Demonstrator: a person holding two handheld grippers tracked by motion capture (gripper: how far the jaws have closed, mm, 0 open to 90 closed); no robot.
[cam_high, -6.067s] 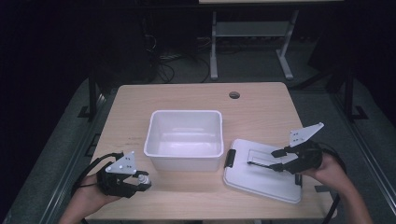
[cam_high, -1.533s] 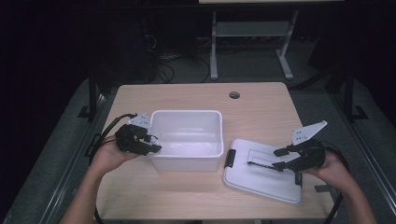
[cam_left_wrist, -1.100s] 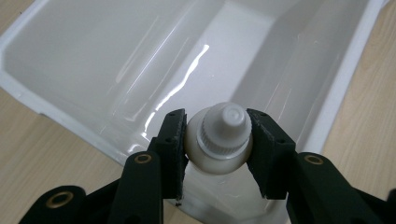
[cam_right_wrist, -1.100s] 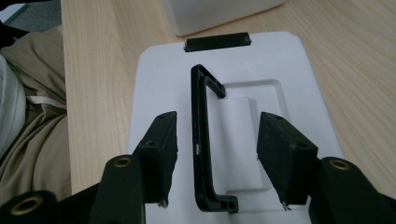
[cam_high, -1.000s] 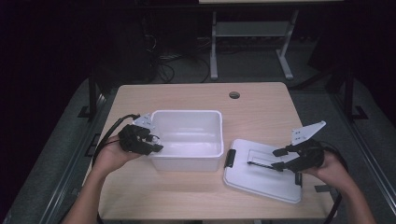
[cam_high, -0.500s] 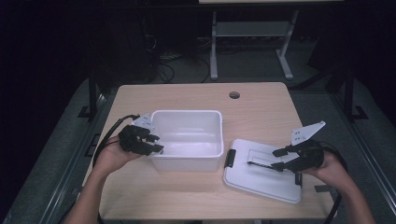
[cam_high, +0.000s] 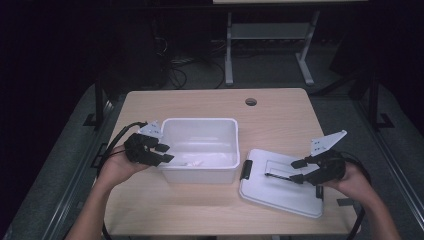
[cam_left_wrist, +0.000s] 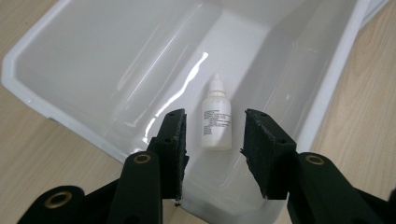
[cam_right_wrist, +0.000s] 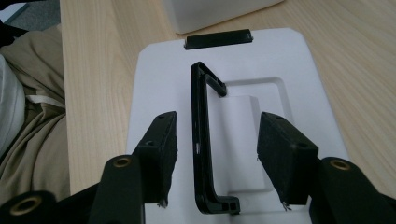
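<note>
While the small white dropper bottle (cam_left_wrist: 216, 122) lies on its side on the floor of the open white bin (cam_high: 200, 121), the filling step looks done and the closing step looks about to start.

Left hand-held gripper (cam_high: 165, 152): at the bin's left wall, jaws apart, nothing between the pads. Its own view looks down past them at the bottle, which is untouched.

Right hand-held gripper (cam_high: 296, 170): over the white lid (cam_high: 280, 192), which lies flat on the table (cam_high: 200, 210) just right of the bin. Jaws apart, one on each side of the lid's black handle (cam_right_wrist: 200, 140). The handle sits nearer one pad, and neither pad presses on it.

Next move, as I judge it: close the right jaws on the handle, lift the lid level, carry it over the bin and seat it square on the rim, with the left steadying the bin wall.

Count:
- bin: one
- lid: one
- handle: one
- black latch (cam_right_wrist: 218, 38) at the lid's edge: one seen
- bottle: one
- hand-held grippers: two
</note>
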